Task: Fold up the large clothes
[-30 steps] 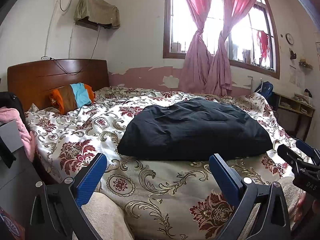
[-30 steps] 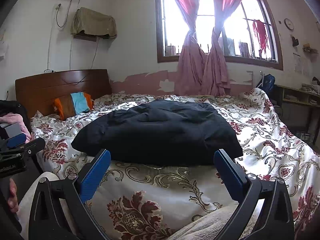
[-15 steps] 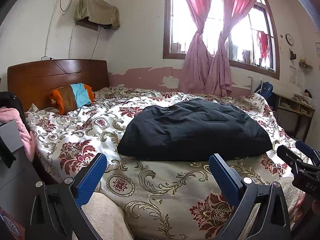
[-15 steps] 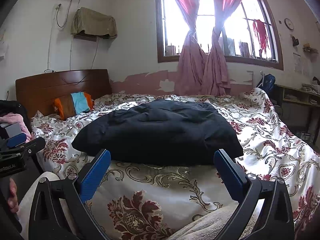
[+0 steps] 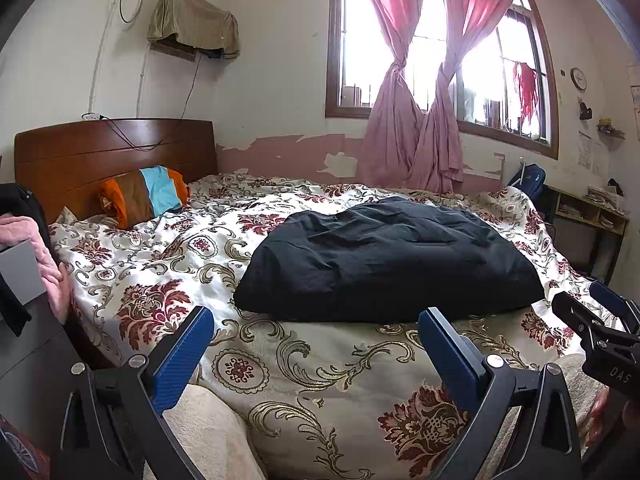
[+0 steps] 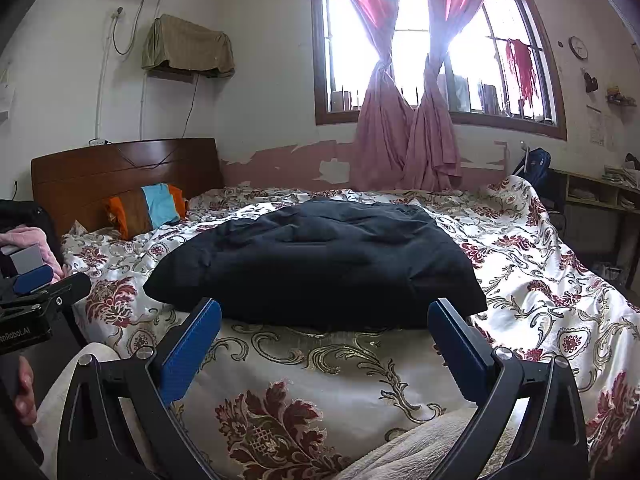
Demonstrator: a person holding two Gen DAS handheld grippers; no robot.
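Black garment point(image 5: 384, 260) lies folded and puffy on floral bedspread point(image 5: 320, 360), ahead of both finger pairs, untouched. Left gripper point(image 5: 312, 344) and right gripper point(image 6: 324, 336) spread wide, empty. Risk: slippery bulk springs open; pinching bedspread with hem.

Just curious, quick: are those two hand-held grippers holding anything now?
Left gripper: open, holding nothing.
Right gripper: open, holding nothing.

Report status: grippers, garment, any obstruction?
Left hand-held gripper open, empty. Right hand-held gripper open, empty. Black garment lying on the floral bedspread, short of both grippers, ungrasped. Nothing blocking the approach.
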